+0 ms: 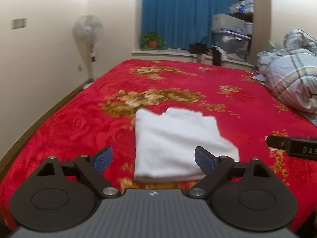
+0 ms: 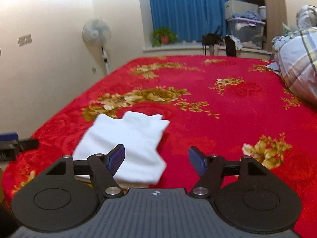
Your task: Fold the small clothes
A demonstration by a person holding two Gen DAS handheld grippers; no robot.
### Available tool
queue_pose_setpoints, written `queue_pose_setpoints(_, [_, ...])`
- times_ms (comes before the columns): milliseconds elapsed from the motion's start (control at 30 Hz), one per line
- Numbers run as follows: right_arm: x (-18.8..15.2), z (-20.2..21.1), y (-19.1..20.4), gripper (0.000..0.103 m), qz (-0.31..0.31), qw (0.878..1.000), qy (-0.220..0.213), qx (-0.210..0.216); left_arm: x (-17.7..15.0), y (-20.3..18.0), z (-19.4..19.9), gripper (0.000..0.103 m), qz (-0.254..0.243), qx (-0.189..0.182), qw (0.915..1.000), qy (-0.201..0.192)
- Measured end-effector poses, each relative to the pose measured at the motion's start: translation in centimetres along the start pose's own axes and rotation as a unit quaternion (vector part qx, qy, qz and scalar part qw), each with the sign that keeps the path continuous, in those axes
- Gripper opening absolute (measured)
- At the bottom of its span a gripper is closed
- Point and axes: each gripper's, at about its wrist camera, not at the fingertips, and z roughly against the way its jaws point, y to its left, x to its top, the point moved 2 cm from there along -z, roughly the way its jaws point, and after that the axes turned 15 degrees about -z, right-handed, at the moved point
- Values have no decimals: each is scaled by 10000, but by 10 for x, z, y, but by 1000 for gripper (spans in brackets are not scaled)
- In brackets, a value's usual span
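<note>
While both grippers sit above the near edge of the bed, findings as follows:
Garment: white folded cloth (image 1: 178, 140) lies flat on red floral blanket (image 1: 227, 103), near edge, approx. rectangular, far end uneven.
L gripper (image 1: 154, 159): jaws spread wide, nothing btwn pads; cloth beyond tips, not touched.
R gripper (image 2: 157, 159): jaws spread wide, empty; cloth to its left, partly behind left finger.
Bedding: plaid quilt (image 1: 291, 79) bunched at far right.
Room: fan (image 2: 96, 32) by wall.
</note>
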Motion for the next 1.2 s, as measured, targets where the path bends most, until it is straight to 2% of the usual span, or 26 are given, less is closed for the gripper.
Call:
queue_pose_setpoints(33, [-10, -2, 0, 74, -147, 9999, 8, -38, -8, -7, -4, 92, -7, -66, 9998, 189])
queue_pose_setpoints(67, [-22, -9, -3, 73, -255, 9994, 146, -155, -12, -14, -11, 92, -79, -236, 9980, 582])
queue_pose_setpoints(100, [-31, -14, -3, 73, -255, 9986, 350, -296, -12, -18, -15, 92, -58, -356, 9961, 801])
queue_pose_setpoints(167, [-36, -24, -1, 71, -255, 9980, 540, -213, -11, -18, -19, 92, 13, -349, 9965, 765])
queue_pose_setpoints(267, [-37, -31, 5, 71, -2, 9984, 508, -247, -12, -21, -25, 92, -81, -155, 9964, 827])
queue_pose_setpoints(367, [-41, -39, 8, 71, -42, 9978, 620, -242, -12, -23, -35, 92, 81, -240, 9946, 1007])
queue_pose_setpoints(600, [-42, -42, 27, 72, 226, 9978, 604, -132, -10, -20, -52, 92, 222, -445, 9924, 1128])
queue_pose_setpoints(767, [-44, -45, 32, 71, 416, 9972, 606, -149, -8, -22, -56, 92, 221, -438, 9924, 1128])
queue_pose_setpoints(1200, [-44, -48, 31, 71, 389, 9969, 647, -208, -9, -24, -59, 92, 215, -459, 9921, 1151])
